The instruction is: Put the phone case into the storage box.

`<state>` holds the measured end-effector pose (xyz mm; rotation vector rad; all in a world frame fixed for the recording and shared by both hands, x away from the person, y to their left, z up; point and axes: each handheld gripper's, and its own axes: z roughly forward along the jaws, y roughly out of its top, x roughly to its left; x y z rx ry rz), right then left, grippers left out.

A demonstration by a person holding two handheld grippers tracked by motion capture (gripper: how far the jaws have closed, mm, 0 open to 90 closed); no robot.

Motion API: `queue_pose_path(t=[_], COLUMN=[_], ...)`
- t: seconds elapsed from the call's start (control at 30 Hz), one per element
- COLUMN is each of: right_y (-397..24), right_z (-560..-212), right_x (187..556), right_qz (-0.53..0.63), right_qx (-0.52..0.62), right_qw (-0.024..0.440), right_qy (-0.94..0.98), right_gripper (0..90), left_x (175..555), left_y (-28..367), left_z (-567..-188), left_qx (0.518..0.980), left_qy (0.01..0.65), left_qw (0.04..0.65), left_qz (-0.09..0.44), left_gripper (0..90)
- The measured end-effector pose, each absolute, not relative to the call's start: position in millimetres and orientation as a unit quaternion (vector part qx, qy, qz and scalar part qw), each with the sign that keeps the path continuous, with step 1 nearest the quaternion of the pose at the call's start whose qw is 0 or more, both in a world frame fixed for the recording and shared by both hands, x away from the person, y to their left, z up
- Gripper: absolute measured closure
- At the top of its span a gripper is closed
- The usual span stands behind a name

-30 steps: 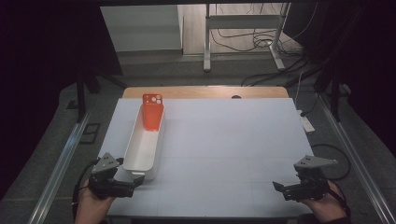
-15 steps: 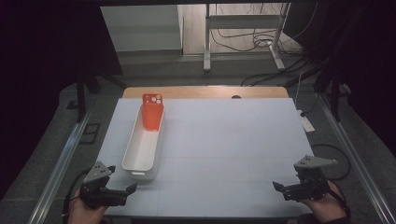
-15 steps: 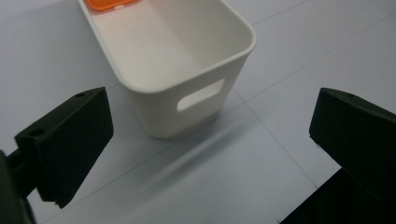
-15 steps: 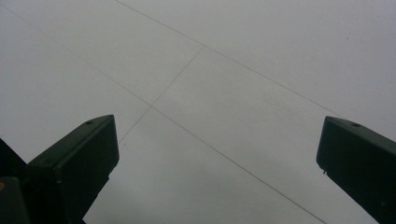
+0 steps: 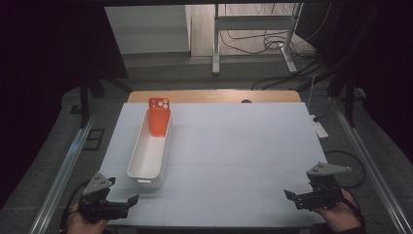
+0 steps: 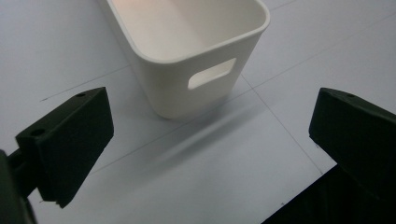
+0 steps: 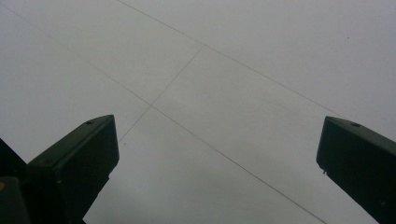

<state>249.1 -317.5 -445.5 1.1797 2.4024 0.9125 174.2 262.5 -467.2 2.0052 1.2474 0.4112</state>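
A long, narrow white plastic bin (image 5: 148,155) sits on the left half of a pale grey table (image 5: 243,161). Its long axis runs away from the person, from the near edge toward the far edge of the table. An orange-red phone case (image 5: 159,116), with round camera cutouts at its top, stands tilted in the far end of the bin, leaning against the far wall and rising above the rim. The rest of the bin looks empty.

In the left gripper view, the bin's near short end (image 6: 196,51) faces the camera, with a slot-shaped handle cutout (image 6: 211,73) in its wall.

The left gripper (image 5: 127,201) hovers at the near left corner of the table, just in front of and slightly left of the bin's near end, not touching it. Its two black jaws are spread wide apart and hold nothing. The bin lies ahead of it and a little to its right.

The right gripper (image 5: 291,196) hovers near the table's near right corner, well apart from the bin. Its jaws are also spread wide and empty, with bare table surface below.

The left gripper is much the nearer to the bin and case. To reach the case it would likely have to travel forward along the bin's full length.
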Motion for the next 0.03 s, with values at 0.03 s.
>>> queue_pose_path(t=[0.03], right_y=[-317.7], right_z=[-445.7], right_x=[249.3], right_qz=[0.318], right_qx=[0.412], right_qw=[0.156], right_qy=[0.839], right_gripper=[0.0], left_x=[174.2], left_y=[262.5], left_z=[-467.2], left_qx=[0.779], left_qy=[0.485], left_qw=[0.364], left_qz=[0.16], left_gripper=[0.8])
